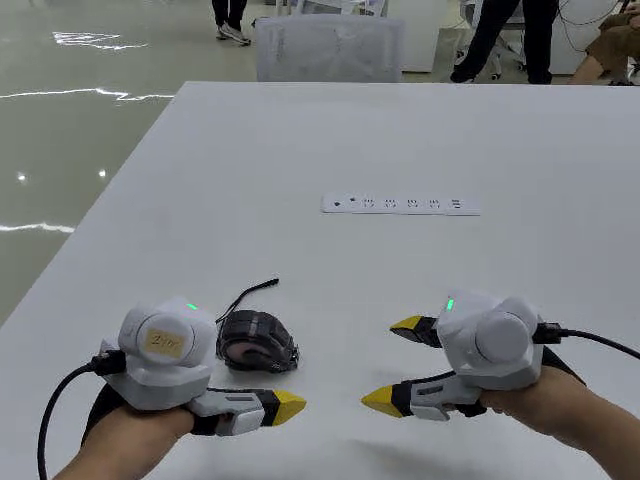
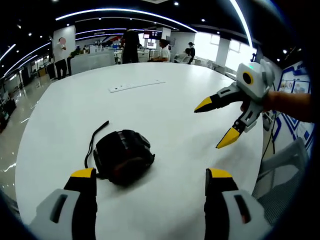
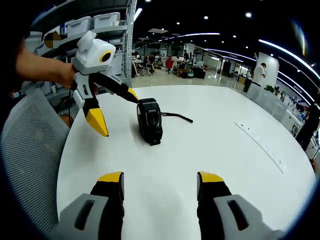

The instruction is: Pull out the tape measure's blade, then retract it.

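Left gripper [image 1: 288, 405]: held low over the white table [image 1: 400, 130], jaws spread wide, nothing between them. In its own view [image 2: 150, 175] the yellow tips stand well apart.

Right gripper [image 1: 393, 362]: level with the left one and facing it, jaws also parted wide and empty. Own view [image 3: 160, 177] shows bare table between the tips. From the left gripper view it sits ahead and to the right [image 2: 214, 124], clear of the work.

Tape measure [image 1: 256, 340]: black case, lying on the table just ahead of the left gripper's jaws, nearer its left-hand tip [image 2: 122, 155]. From the right gripper it lies well ahead, a little left of centre [image 3: 150, 120], with the left gripper [image 3: 117, 111] just beside it; one yellow tip comes close to the case, contact cannot be told. A thin black strap [image 1: 248, 295] trails from the case away from the left gripper.

Past both grippers: white power strip [image 1: 400, 204] flat on the table, well apart from the tape measure.

Farthest: grey mesh chair [image 1: 330, 45] at the table's far edge, people standing on the glossy floor behind.
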Demonstrator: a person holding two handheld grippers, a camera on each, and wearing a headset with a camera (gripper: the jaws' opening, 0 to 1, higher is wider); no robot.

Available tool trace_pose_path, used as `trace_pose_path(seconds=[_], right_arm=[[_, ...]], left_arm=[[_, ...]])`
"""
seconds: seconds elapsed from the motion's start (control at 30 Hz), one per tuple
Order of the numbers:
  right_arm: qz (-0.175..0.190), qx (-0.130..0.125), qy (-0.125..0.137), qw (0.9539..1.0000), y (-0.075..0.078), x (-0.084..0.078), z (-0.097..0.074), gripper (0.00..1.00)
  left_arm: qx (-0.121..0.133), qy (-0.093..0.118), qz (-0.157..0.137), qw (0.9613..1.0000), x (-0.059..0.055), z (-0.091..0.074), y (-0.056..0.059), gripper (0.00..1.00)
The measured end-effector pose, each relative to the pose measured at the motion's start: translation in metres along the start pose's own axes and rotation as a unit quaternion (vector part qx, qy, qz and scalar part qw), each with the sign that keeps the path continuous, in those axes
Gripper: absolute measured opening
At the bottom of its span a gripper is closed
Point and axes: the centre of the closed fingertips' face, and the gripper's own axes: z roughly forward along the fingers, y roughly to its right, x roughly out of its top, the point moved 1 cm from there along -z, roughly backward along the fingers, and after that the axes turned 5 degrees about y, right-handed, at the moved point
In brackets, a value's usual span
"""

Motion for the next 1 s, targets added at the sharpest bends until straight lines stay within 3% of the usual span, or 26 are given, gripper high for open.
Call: trace_pose_path(seconds=[0.4,0.83,1.0], right_arm=[[0.033,-0.03,0.016,0.9989,0.003,-0.004,-0.031,0.68],[0.061,-0.059,0.029,0.996,0.0,-0.007,-0.061,0.78],[0.074,-0.064,0.039,0.9945,0.0,-0.012,-0.07,0.82]], left_arm=[[-0.018,0.004,0.026,0.9995,-0.001,-0.01,-0.001,0.93],[-0.042,0.025,0.039,0.998,0.011,-0.019,0.014,0.99],[-0.045,0.034,0.044,0.9974,0.013,-0.022,0.014,0.99]])
